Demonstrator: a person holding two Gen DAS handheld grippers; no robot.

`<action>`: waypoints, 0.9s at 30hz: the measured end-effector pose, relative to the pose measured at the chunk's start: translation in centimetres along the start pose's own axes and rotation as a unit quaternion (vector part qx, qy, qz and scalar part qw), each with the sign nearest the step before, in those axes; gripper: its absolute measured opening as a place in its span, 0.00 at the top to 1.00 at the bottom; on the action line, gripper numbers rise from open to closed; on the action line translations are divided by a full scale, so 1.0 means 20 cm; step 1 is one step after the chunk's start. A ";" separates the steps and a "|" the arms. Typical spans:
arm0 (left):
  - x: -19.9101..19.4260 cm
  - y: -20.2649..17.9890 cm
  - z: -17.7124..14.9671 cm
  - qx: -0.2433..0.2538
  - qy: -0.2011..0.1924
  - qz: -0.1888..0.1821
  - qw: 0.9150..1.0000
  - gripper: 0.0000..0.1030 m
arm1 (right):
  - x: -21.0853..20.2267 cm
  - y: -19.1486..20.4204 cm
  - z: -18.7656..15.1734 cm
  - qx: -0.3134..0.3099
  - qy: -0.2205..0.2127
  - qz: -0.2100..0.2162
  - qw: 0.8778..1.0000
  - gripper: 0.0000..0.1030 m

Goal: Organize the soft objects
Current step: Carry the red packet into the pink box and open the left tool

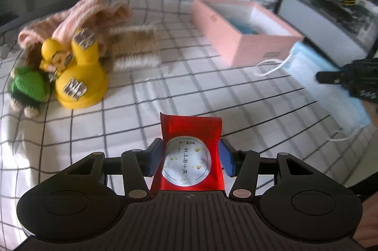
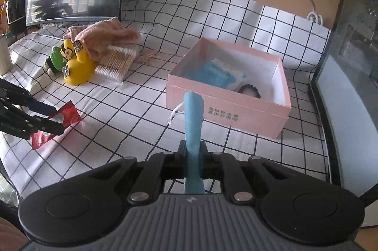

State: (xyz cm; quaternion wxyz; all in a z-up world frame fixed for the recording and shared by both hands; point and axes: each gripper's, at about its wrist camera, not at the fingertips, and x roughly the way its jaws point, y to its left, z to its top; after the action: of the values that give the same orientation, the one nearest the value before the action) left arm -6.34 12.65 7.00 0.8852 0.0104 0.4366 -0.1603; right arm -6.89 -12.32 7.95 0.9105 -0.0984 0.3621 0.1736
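Item: red packet (image 1: 191,156), clamped between my left gripper (image 1: 191,157) pads, label up, held above the checked cloth (image 1: 165,97).

Item: blue mask (image 2: 193,123), pinched edge-on in my right gripper (image 2: 192,161), jaws pressed together on it, its top rising before the pink box (image 2: 226,107).

Item: box, open, toward the cloth's far right, holding a blue pack (image 2: 216,76).

Item: yellow toy (image 2: 76,66), towel (image 2: 106,36), swabs (image 2: 117,61), far left.

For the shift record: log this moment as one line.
left gripper: shut on red packet | right gripper: shut on blue face mask | pink box: open, ahead | both items lifted off checked cloth
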 end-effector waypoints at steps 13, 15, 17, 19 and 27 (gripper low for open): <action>-0.20 -0.44 0.70 0.087 -0.097 -0.144 0.981 0.45 | -0.21 -0.17 -0.04 0.048 -0.016 -0.045 0.998 0.91; -0.13 -0.49 0.86 0.085 -0.129 -0.144 0.978 0.42 | -0.25 -0.21 -0.04 0.062 -0.028 -0.054 0.996 0.91; -0.01 -0.52 1.01 0.069 -0.146 -0.153 0.975 0.37 | -0.29 -0.23 -0.04 0.075 -0.042 -0.063 0.994 0.91; 0.17 -0.55 1.13 0.050 -0.134 -0.161 0.976 0.31 | -0.31 -0.25 -0.04 0.083 -0.052 -0.070 0.993 0.91; 0.57 -0.49 1.11 -0.033 -0.094 -0.149 0.984 0.32 | -0.35 -0.30 -0.09 0.112 -0.062 -0.094 0.987 0.91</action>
State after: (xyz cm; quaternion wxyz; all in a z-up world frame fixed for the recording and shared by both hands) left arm 14.36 -3.23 13.10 0.8884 -0.0989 0.3533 -0.2761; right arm -10.45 -20.20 11.93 0.9488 -0.0188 0.3111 0.0510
